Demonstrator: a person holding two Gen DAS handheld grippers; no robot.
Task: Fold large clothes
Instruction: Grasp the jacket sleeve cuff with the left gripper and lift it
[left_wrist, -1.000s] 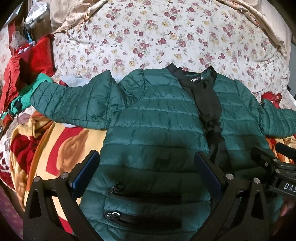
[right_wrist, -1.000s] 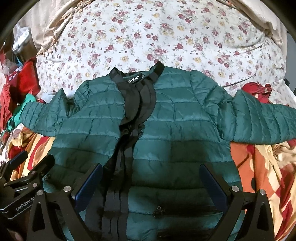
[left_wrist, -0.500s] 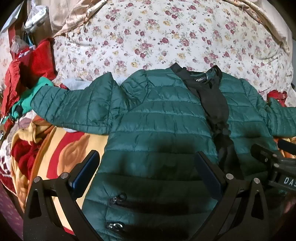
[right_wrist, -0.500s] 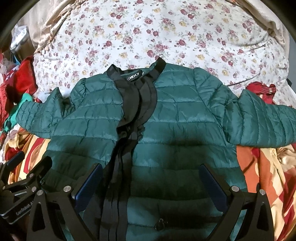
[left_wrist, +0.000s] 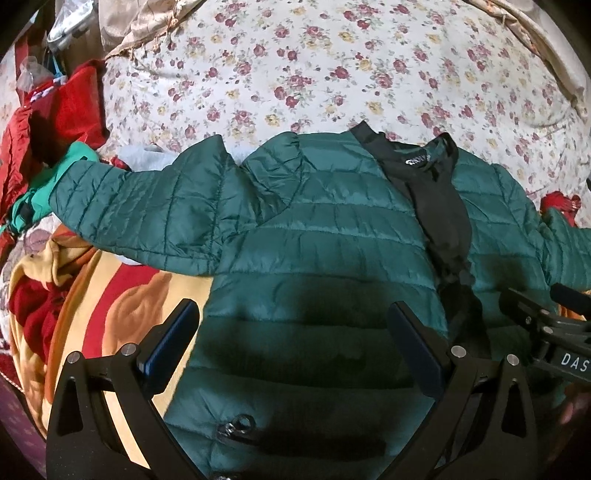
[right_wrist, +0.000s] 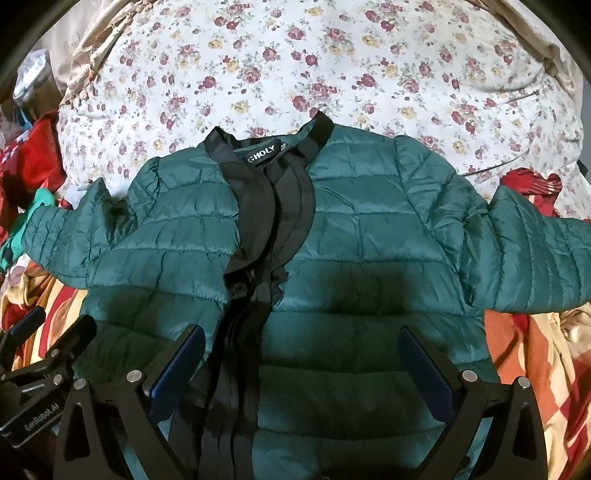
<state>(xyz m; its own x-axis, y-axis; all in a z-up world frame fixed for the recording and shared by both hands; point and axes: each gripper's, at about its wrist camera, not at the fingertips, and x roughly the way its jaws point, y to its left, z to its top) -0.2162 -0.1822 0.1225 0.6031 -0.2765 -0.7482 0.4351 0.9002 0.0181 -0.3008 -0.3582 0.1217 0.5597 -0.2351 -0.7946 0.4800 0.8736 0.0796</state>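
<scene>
- A green puffer jacket (right_wrist: 369, 236) is laid out flat, front side up, on a bed, with both sleeves spread out to the sides.
- The collar (right_wrist: 266, 147) is seen at about 12 o'clock in the right wrist view, with a black strip (right_wrist: 273, 221) running down the front toward 6 o'clock.
- The left gripper (left_wrist: 291, 347) is held over the lower part of the jacket, fingers spread wide apart, nothing pinched between them.
- In the left wrist view a zip pull (left_wrist: 240, 424) is spotted on a pocket at roughly 6 o'clock, between the two fingers.
- The right gripper (right_wrist: 303, 369) is also held wide open over the jacket body, nothing caught in it.
- One sleeve (left_wrist: 147, 214) is stretched toward 9 o'clock in the left wrist view, and the other sleeve (right_wrist: 535, 258) is stretched toward 3 o'clock in the right wrist view.
- A floral bedspread (left_wrist: 332, 74) is seen beyond the collar, filling the 12 o'clock part of both views.
- A red and yellow blanket (left_wrist: 110, 302) is found under the jacket's edge at about 8 o'clock in the left wrist view.
- A heap of red clothes (left_wrist: 62, 110) is piled at around 10 o'clock, well apart from the grippers.
- Whether the fingers are actually touching the fabric can't be told.
</scene>
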